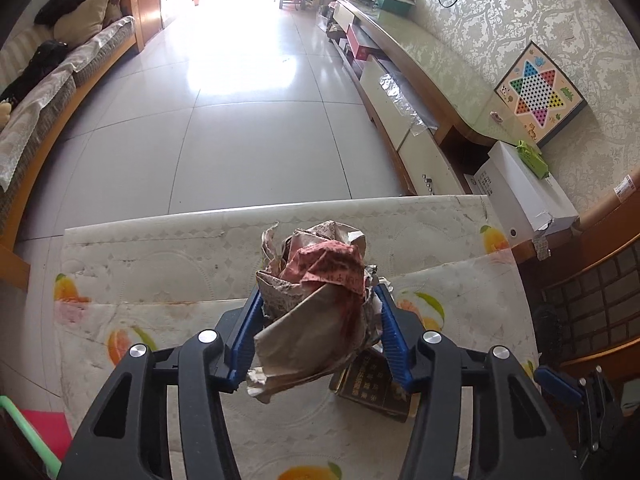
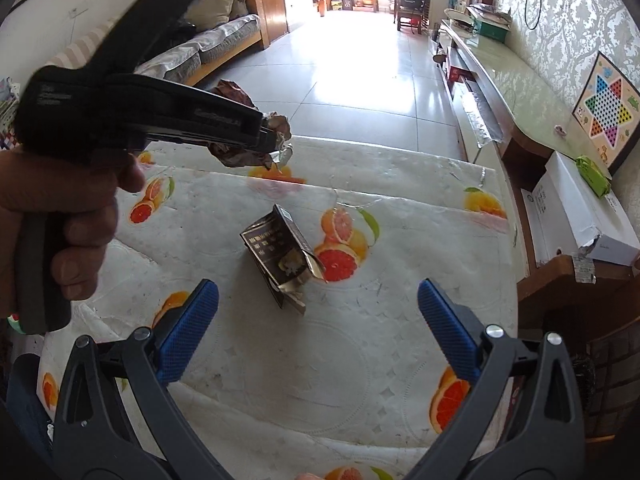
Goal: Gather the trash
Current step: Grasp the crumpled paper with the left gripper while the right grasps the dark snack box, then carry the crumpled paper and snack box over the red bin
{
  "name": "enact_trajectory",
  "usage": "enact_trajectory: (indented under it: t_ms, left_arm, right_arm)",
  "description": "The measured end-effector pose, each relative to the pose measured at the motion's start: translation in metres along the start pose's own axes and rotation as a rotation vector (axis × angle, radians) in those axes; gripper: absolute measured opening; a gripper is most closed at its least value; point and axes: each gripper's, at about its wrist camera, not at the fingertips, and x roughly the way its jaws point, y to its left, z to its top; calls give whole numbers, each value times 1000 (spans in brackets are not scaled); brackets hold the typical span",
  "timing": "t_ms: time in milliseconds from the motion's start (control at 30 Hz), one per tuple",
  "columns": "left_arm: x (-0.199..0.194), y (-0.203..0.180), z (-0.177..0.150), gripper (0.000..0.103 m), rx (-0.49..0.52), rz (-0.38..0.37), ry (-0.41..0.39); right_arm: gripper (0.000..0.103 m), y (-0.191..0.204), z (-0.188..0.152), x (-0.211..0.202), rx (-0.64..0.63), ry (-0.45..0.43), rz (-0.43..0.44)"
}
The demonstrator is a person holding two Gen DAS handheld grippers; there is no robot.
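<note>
Gripping crumpled paper wad: left gripper fingers | right gripper fingers spread, empty

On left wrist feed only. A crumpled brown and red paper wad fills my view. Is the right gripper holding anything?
Observer: No. The right gripper is open, fingers wide apart, nothing between them.
Operator: What's the dark thing half hidden under my wad?
Observer: A flattened dark brown cardboard packet with a torn foil end, lying on the fruit-print tablecloth just ahead of the right gripper.
Operator: Is my wad touching the cloth?
Observer: It appears not. The left gripper holds the crumpled paper wad raised above the cloth, beyond the packet.
</note>
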Motion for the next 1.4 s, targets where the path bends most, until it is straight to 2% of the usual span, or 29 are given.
enact_trajectory:
  t_ms: [300, 500, 567, 667, 800, 867, 900, 1167, 1400]
  left_arm:
    - [-79, 58, -32, 51, -64, 9, -89]
    - [-118, 75, -59, 52, -108, -2, -134]
    - [-125, 79, -67, 52, -118, -7, -139]
    - [-131, 82, -76, 52, -127, -15, -147]
    - [-132, 86, -85, 52, -138, -18, -139]
    - [-133, 86, -89, 52, -135, -17, -141]
    - [-135, 88, -91, 52, -134, -13, -143]
    - [-149, 83, -105, 52, -138, -42, -164]
    - [-175, 76, -122, 52, -115, -37, -208]
  right_arm:
    - [98, 28, 19, 55, -141, 60, -33]
    - [96, 33, 24, 82, -192, 122, -33]
    - [88, 33, 23, 86, -190, 139, -31]
    - [67, 32, 21, 88, -178, 161, -20]
    - [52, 34, 16, 89, -170, 167, -8]
    - [41, 38, 15, 86, -183, 159, -20]
    - [40, 39, 14, 82, -179, 145, -26]
    - [39, 38, 10, 24, -117, 41, -55]
    - [39, 47, -2, -30, -72, -7, -79]
